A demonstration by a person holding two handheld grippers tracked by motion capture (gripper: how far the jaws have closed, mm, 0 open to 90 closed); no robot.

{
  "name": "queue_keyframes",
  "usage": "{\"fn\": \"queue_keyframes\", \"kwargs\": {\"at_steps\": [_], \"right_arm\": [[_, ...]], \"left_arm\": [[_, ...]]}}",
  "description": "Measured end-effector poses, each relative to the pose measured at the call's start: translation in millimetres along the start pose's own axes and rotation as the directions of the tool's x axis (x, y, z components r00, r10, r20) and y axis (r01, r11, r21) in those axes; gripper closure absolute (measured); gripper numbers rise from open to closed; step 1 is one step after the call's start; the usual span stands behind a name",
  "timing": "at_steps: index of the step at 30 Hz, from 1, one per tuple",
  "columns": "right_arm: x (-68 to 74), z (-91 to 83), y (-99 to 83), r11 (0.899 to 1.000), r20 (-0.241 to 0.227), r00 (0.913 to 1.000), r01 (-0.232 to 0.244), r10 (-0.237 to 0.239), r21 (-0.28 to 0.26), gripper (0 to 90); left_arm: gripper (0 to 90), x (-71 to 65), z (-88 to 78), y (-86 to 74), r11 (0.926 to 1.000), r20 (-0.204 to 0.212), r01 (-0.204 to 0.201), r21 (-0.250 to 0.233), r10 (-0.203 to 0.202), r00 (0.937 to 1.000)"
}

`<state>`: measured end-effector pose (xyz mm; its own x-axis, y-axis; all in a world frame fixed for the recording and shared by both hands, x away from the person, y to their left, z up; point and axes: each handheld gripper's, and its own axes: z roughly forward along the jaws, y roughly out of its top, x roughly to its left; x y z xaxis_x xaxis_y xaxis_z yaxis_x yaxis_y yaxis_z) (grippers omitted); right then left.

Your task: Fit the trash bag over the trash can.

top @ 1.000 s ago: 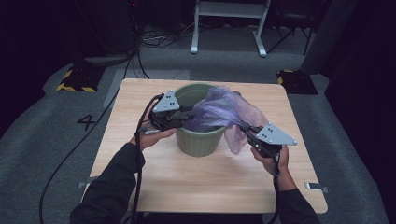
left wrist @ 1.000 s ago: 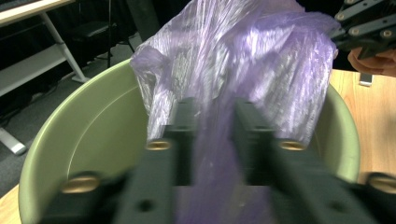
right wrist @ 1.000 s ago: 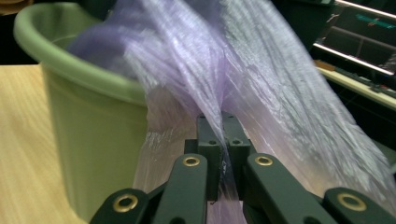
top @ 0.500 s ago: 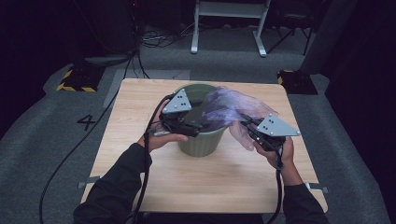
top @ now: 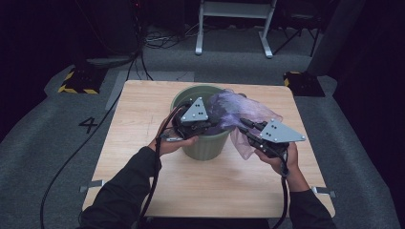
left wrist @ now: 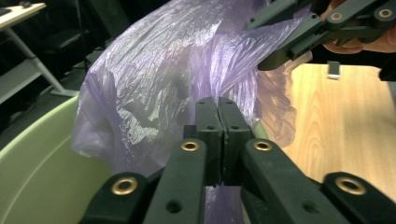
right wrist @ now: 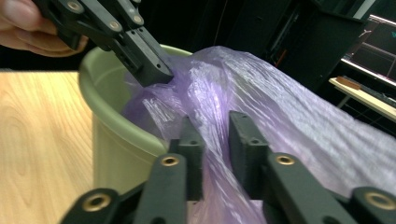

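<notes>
A pale green bin (top: 203, 145) stands mid-table with a thin purple plastic bag (top: 239, 107) draped over its right rim. My left gripper (top: 215, 125) reaches over the bin's front rim. In the left gripper view it (left wrist: 218, 105) is shut, with the bag's film (left wrist: 163, 70) pinched between its pads. My right gripper (top: 243, 125) meets the bag from the right. Its jaws (right wrist: 217, 128) have just been opening and stand slightly apart, with the film (right wrist: 280, 107) running loosely through the gap. The two grippers' tips are close together.
The wooden table (top: 143, 109) has bare room on all sides of the bin. Grey carpet surrounds it, with a white frame stand (top: 234, 28) and cables behind, and yellow-black blocks (top: 76, 81) beyond the far corners. Cables trail down from both grippers.
My left gripper has moved right across the bin's front to the bag and closed on it. My right gripper has risen slightly and its jaws have parted.
</notes>
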<state>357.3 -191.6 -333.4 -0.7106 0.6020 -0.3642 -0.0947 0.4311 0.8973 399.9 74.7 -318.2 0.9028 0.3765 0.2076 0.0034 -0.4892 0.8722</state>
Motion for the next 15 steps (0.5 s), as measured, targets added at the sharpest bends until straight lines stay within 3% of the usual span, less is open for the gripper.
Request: {"fn": "queue_keyframes", "kwargs": {"at_steps": [2, 4, 7, 11, 12, 15], "right_arm": [[1.1, -3.0, -0.9, 1.0, -0.017, 0.9998, -0.013, 0.013, -0.004, 66.6], [2.5, -6.5, -2.4, 1.0, -0.011, 0.9997, -0.023, 0.023, 0.003, 52.1], [3.2, -12.4, -5.4, 0.999, -0.024, 0.9989, -0.04, 0.04, 0.015, 40.8], [5.5, -21.5, -11.0, 0.999, -0.001, 0.9994, -0.034, 0.034, 0.025, 31.9], [6.7, -23.2, -13.5, 0.999, 0.023, 0.9995, -0.021, 0.021, 0.035, 29.9], [6.9, -26.8, -20.6, 0.998, 0.051, 0.9985, -0.02, 0.017, 0.053, 28.0]], "left_arm": [[89.6, 2.4, -3.1, -2.6, 1.0, -0.013, 0.005, 0.003, -0.005, 0.9999], [89.6, 5.4, -6.6, -6.4, 0.9999, -0.019, 0.013, 0.002, -0.013, 0.9997], [89.5, 10.3, -12.8, -13.0, 0.9995, -0.031, 0.031, 0.002, -0.031, 0.999], [89.5, 16.2, -21.5, -20.8, 0.9991, -0.05, 0.042, 0.004, -0.042, 0.9979], [89.5, 17.3, -22.8, -22.1, 0.999, -0.053, 0.045, 0.002, -0.045, 0.9976], [89.5, 22.3, -27.9, -27.9, 0.9982, -0.048, 0.06, 0.003, -0.059, 0.9971]]}}
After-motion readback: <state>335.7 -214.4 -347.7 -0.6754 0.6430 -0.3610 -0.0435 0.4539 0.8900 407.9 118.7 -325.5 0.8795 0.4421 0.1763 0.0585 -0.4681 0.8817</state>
